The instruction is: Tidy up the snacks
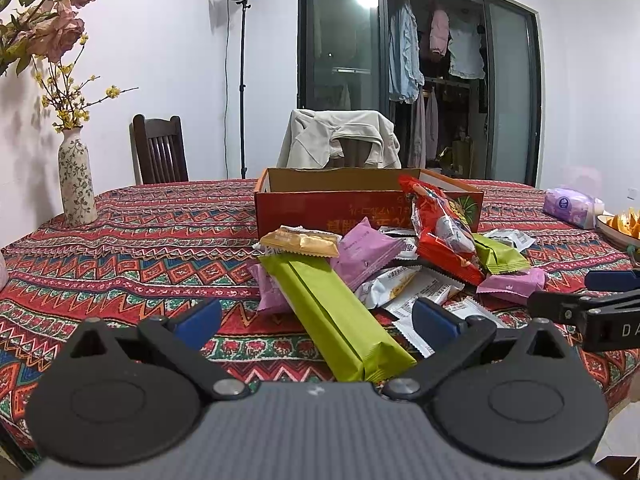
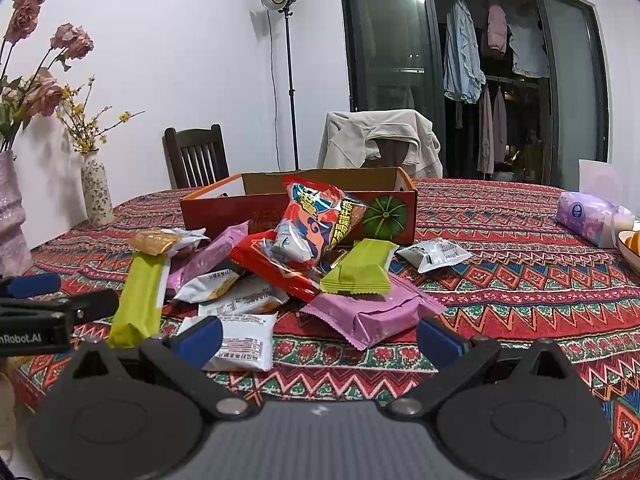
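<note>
A pile of snack packets lies on the patterned tablecloth in front of an open red cardboard box (image 1: 320,208) (image 2: 224,208). A long green bar (image 1: 336,316) (image 2: 138,300) points toward my left gripper (image 1: 316,320), which is open, its fingers either side of the bar's near end. A big red chip bag (image 1: 440,228) (image 2: 312,228) leans on the box. My right gripper (image 2: 320,336) is open, just short of a pink packet (image 2: 372,312) and a white packet (image 2: 244,344). A small green packet (image 2: 360,268) sits on the pink one.
Two flower vases (image 1: 76,180) (image 2: 96,196) stand at the left. A purple tissue pack (image 1: 568,206) (image 2: 584,216) and a bowl of orange food (image 1: 624,224) sit at the right. Chairs stand behind the table, one draped with a jacket (image 1: 340,140).
</note>
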`<control>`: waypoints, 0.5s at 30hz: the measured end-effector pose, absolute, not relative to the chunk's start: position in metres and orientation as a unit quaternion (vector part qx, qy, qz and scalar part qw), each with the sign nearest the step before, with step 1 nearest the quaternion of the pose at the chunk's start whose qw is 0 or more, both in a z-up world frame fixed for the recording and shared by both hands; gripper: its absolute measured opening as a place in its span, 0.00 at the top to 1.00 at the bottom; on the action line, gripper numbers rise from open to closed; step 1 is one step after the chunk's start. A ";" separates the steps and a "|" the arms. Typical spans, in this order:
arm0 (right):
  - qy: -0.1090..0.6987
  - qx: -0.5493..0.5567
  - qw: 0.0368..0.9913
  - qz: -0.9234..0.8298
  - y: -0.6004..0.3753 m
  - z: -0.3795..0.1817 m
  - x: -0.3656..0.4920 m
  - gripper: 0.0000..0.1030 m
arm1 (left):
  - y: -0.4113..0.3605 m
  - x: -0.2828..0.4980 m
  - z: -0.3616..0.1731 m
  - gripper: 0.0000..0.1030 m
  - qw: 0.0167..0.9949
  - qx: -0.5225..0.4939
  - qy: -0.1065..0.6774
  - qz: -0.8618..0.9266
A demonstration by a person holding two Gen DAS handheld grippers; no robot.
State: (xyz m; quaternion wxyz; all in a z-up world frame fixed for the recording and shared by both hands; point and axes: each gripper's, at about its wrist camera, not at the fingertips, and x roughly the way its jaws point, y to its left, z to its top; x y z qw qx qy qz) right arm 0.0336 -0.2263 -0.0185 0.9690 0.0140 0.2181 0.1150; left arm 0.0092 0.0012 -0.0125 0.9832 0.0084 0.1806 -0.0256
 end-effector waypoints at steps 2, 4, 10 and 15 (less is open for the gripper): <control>0.218 0.014 0.969 0.116 -0.226 -0.019 0.034 0.00 | 0.001 0.009 -0.013 0.00 0.983 0.008 0.181 -0.026; 0.218 0.014 0.969 0.116 -0.226 -0.019 0.034 0.00 | 0.001 0.009 -0.013 0.00 0.983 0.008 0.180 -0.027; 0.219 0.014 0.969 0.116 -0.226 -0.019 0.034 0.00 | 0.000 0.009 -0.013 0.00 0.983 0.008 0.181 -0.028; 0.219 0.014 0.969 0.116 -0.226 -0.020 0.034 0.00 | 0.000 0.009 -0.014 0.00 0.983 0.008 0.181 -0.027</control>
